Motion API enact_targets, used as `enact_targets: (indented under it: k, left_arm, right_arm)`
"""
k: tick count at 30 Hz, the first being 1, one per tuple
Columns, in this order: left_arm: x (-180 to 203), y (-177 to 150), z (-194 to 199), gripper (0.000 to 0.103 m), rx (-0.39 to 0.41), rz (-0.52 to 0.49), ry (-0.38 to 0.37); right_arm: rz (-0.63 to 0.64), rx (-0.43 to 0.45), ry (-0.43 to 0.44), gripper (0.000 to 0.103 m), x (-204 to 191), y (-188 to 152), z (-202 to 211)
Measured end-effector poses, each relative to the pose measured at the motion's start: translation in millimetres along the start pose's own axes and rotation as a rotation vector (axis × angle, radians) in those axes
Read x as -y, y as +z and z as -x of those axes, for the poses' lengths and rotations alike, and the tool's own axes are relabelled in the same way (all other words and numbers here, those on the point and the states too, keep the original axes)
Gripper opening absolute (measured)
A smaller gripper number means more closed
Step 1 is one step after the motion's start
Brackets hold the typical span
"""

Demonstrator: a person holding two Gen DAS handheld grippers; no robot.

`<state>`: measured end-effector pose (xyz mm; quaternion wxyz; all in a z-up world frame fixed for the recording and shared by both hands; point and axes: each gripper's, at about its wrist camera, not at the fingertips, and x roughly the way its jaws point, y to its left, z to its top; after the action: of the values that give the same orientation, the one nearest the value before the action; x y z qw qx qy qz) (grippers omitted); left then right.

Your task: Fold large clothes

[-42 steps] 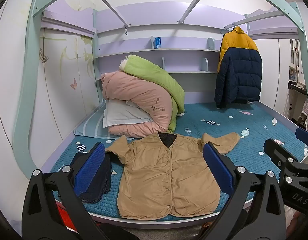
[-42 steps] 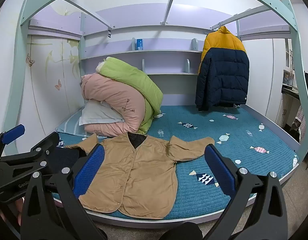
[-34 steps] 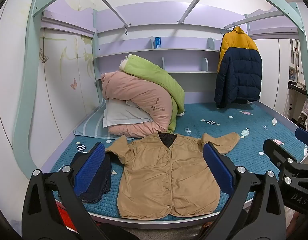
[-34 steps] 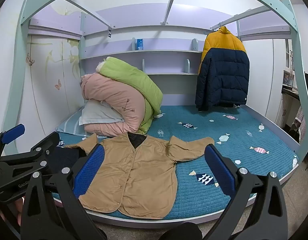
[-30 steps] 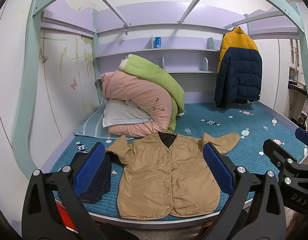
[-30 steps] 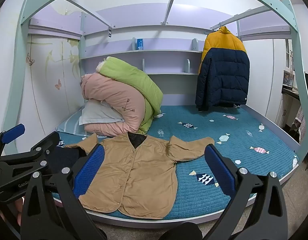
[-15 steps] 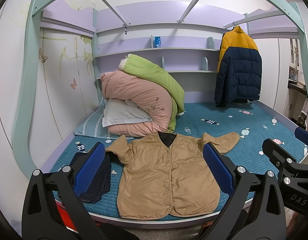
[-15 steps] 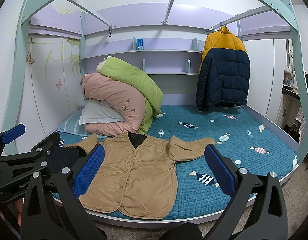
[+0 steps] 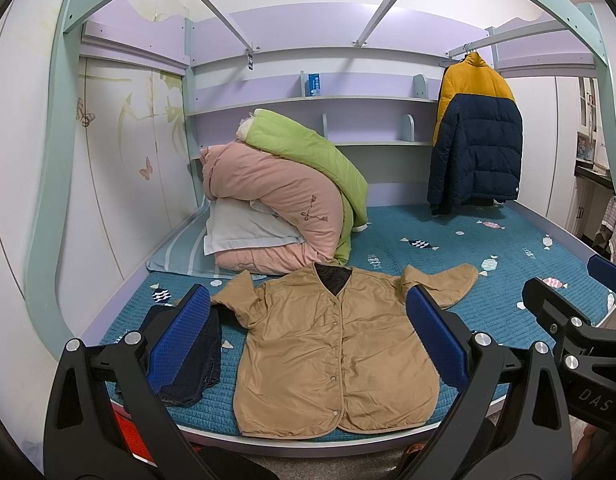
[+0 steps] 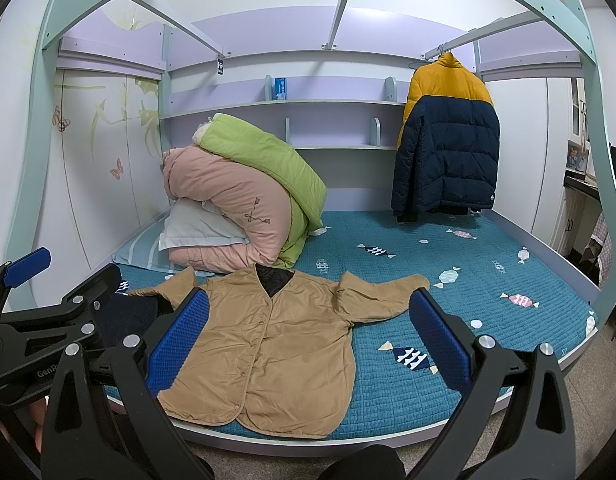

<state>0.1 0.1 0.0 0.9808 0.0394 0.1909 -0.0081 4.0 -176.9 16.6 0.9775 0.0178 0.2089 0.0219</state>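
A tan button-front jacket (image 9: 328, 344) lies flat and face up on the teal bed cover, both sleeves spread, hem at the bed's front edge. It also shows in the right wrist view (image 10: 267, 340). My left gripper (image 9: 308, 340) is open and empty, held in front of the bed, above and short of the jacket. My right gripper (image 10: 308, 336) is open and empty too, to the right of the left one. Each gripper shows at the edge of the other's view.
A folded dark garment (image 9: 195, 356) lies left of the jacket. Pink and green quilts with a pillow (image 9: 283, 208) are piled at the back left. A yellow and navy puffer coat (image 9: 474, 140) hangs at the back right. The bed frame (image 9: 47, 128) arches overhead.
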Motion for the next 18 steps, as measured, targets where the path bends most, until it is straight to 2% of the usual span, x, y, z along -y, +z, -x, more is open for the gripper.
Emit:
enact_targets:
  k: [18]
  left_arm:
    - [0.0,0.0,0.0,0.098,-0.002,0.001,-0.001]
  right_arm:
    - [-0.004,-0.005,-0.002,0.096,0.8,-6.0,-2.6]
